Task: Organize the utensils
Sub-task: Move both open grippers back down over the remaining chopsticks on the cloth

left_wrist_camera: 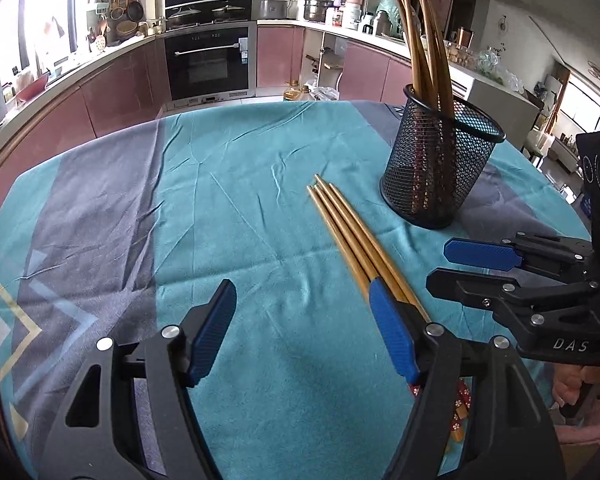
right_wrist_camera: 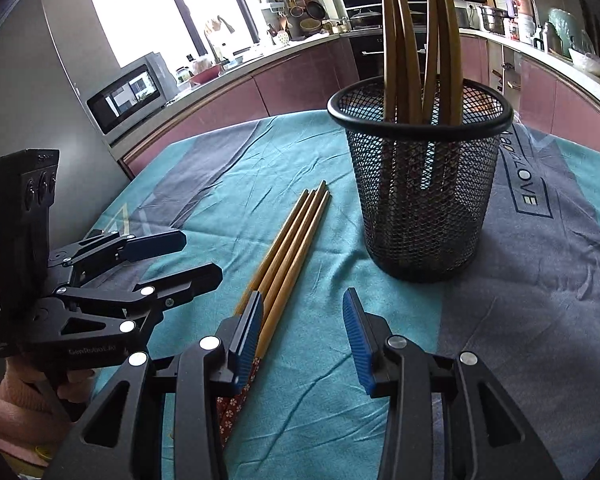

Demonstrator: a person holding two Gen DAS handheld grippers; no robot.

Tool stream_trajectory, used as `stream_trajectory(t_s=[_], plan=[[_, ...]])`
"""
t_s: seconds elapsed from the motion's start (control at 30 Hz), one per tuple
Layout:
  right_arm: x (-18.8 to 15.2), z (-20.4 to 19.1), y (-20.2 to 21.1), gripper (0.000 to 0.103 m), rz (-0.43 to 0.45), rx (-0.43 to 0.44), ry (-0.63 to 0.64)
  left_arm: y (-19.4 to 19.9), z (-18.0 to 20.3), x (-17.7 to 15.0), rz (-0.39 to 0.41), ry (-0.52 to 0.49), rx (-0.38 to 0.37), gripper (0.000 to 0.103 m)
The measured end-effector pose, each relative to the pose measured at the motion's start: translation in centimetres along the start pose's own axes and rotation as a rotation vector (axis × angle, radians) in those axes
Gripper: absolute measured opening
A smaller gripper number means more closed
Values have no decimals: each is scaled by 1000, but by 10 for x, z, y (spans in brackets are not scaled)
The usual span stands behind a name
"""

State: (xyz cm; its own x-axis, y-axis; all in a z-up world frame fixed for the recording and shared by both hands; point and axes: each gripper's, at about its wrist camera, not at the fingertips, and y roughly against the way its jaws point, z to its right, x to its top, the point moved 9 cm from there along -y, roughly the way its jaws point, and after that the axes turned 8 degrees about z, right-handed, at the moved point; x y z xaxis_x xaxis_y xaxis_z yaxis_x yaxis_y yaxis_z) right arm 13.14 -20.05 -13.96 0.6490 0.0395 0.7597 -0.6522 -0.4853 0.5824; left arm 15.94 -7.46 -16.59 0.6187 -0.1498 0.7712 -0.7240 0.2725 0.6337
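Left wrist view: my left gripper (left_wrist_camera: 304,332) and right gripper (left_wrist_camera: 452,258) hang empty, tongs apart, flanking four chopsticks (left_wrist_camera: 350,236) lying beside the mesh holder (left_wrist_camera: 440,168); next, I judge, grasp them.

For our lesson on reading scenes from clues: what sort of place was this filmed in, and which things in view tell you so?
Most likely a home kitchen with a dining table. A built-in oven sits among pink cabinets, pots and jars crowd the counter, a microwave stands near the window, and chopsticks lie on the tablecloth beside a mesh holder.
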Motion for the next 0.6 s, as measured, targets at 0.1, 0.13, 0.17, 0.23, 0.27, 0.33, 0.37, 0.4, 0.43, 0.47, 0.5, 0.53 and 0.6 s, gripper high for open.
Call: stream_trajectory(t_s=[0.1,0.13,0.17,0.23,0.27,0.33,0.37,0.4,0.43,0.47,0.5,0.53,0.6], plan=[[1,-3,-5,39,-4,-2,3,0,2,-1,-4,-4,0,68],[2,-3,-6,39,-5,-3,5,-1,3,-2,-6,-8,2,68],[2,-4,-7,39,-6,-4,7,-1,3,-2,-7,-11,3,68],[2,-5,-7,39,-8,-7,10,-2,4,-3,-11,-16,7,68],[1,-5,-9,39,-12,-8,9,-3,4,-4,-15,-18,7,68],[1,-4,-10,39,-16,-12,10,-4,5,-5,-20,-19,7,68],[0,-4,-11,39,-17,-13,12,-5,5,-5,-23,-20,6,68],[0,-5,-12,39,-18,-14,13,-6,5,-6,-25,-19,5,68],[0,-5,-13,39,-19,-16,15,-7,6,-6,-27,-20,4,68],[-1,-6,-14,39,-21,-17,16,-8,6,-6,-29,-20,4,68],[-1,-6,-15,39,-24,-18,19,-9,6,-6,-31,-20,4,68],[-2,-6,-16,39,-26,-21,23,-9,6,-6,-32,-18,2,68],[-3,-8,-19,38,-34,-31,35,-11,5,-6,-35,-12,-3,68]])
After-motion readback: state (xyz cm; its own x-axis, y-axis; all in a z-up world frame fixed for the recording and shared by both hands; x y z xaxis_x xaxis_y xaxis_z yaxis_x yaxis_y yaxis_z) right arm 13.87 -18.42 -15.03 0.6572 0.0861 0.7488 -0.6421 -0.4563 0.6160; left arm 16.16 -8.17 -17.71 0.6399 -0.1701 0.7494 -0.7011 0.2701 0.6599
